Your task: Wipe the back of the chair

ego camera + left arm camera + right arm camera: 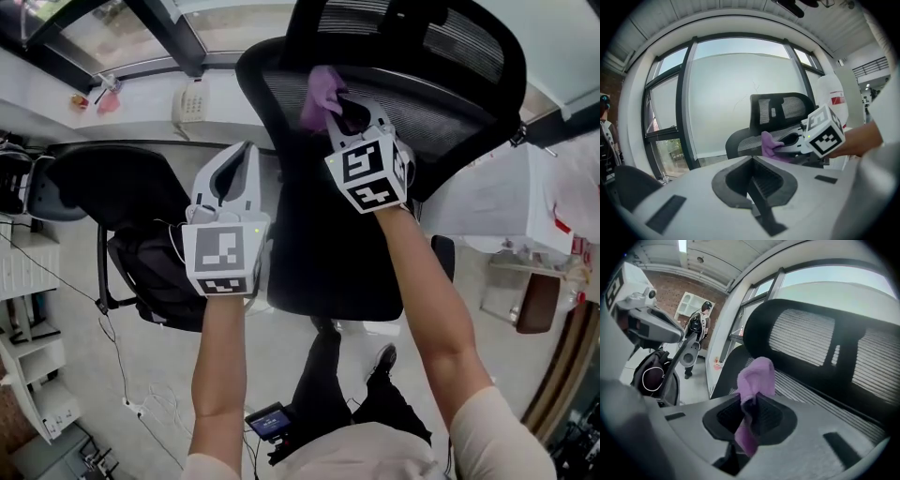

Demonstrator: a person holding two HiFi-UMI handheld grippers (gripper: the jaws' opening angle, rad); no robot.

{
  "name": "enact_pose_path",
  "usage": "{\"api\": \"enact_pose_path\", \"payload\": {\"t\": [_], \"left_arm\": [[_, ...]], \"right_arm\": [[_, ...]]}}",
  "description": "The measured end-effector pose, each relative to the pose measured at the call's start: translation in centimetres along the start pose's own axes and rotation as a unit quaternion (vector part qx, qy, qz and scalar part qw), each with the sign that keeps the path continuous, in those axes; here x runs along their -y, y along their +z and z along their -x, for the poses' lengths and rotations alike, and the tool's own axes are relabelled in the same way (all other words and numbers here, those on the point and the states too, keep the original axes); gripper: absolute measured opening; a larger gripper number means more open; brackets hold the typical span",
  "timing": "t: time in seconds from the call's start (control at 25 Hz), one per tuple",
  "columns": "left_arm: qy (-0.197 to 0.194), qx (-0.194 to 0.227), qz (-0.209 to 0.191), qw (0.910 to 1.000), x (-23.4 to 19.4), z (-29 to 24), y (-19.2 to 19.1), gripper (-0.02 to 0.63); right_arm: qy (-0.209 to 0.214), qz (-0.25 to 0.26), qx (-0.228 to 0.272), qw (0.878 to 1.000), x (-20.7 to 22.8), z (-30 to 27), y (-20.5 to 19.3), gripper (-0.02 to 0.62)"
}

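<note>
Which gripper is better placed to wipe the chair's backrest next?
Right, probably. The right gripper has the purple cloth clamped in its jaws and is up at the black mesh backrest. The left gripper is shut on nothing and sits farther back from it.

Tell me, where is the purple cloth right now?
In the head view the purple cloth is near the top middle, pinched in the right tool, just in front of the black mesh chair back.
</note>
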State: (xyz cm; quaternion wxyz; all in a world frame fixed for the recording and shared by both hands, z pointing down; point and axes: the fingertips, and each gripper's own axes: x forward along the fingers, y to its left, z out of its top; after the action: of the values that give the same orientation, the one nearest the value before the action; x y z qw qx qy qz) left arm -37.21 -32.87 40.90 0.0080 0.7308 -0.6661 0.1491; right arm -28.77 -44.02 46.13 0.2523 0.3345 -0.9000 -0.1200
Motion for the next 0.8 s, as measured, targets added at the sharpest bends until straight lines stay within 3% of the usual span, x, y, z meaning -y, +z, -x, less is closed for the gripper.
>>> {"api": "enact_pose_path", "payload": {"t": [0.44, 0.6, 0.8], "left_arm": [[-0.004, -0.016, 0.014, 0.9998, 0.5, -1.0, -2.3, 0.008], [-0.016, -0.013, 0.016, 0.9997, 2.5, -2.1, -1.2, 0.008], [-0.042, 0.004, 0.017, 0.9989, 7.5, -4.8, 0.7, 0.008]], "right_arm": [[-0.001, 0.017, 0.008, 1.000, -1.1, -1.7, -0.5, 0.055], [-0.033, 0.002, -0.008, 0.999, 2.1, 0.4, -2.7, 0.055], [-0.088, -0.029, -0.052, 0.994, 9.5, 6.2, -9.7, 0.055]]}}
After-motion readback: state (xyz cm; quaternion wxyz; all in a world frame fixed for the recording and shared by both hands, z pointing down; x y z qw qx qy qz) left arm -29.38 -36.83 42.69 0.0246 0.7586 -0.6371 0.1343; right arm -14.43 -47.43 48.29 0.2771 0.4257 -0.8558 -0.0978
